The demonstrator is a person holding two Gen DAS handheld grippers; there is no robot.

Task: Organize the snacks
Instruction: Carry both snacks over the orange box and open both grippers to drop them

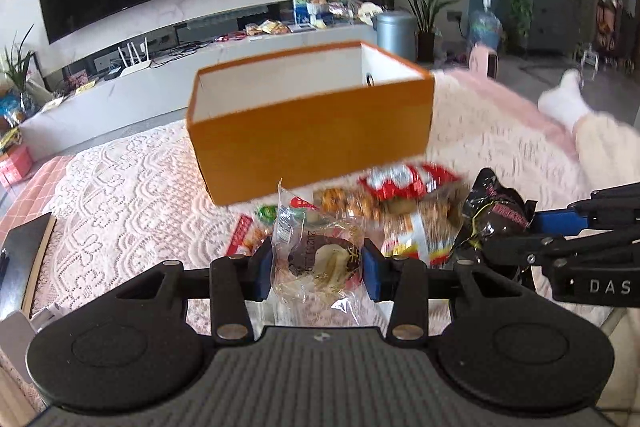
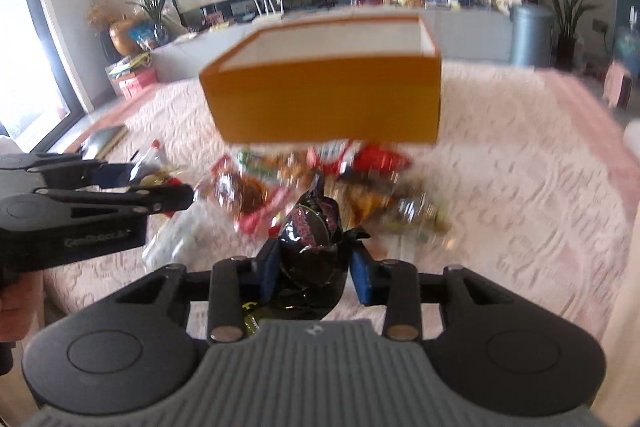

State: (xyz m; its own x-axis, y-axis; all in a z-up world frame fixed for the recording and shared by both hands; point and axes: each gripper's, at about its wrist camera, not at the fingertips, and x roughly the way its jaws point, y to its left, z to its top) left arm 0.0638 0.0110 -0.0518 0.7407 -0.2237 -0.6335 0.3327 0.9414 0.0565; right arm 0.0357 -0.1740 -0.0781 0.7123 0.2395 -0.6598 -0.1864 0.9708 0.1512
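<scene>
An open orange box [image 1: 312, 143] with a white inside stands on a pink lace cloth [image 1: 132, 195]; it also shows in the right wrist view [image 2: 328, 99]. A pile of snack packets [image 1: 384, 203] lies in front of it, also seen from the right [image 2: 320, 179]. My left gripper [image 1: 318, 267] is shut on a clear-wrapped pastry [image 1: 320, 259], held above the cloth. My right gripper [image 2: 314, 267] is shut on a black snack packet [image 2: 312, 235]. That packet [image 1: 496, 215] shows at the right in the left wrist view.
The cloth-covered table [image 2: 520, 163] reaches the far edge behind the box. A dark tablet [image 1: 24, 251] lies at the table's left edge. Beyond are a TV console [image 1: 160, 67], a grey bin [image 1: 394, 31] and plants. A person's socked foot [image 1: 564, 99] is at the right.
</scene>
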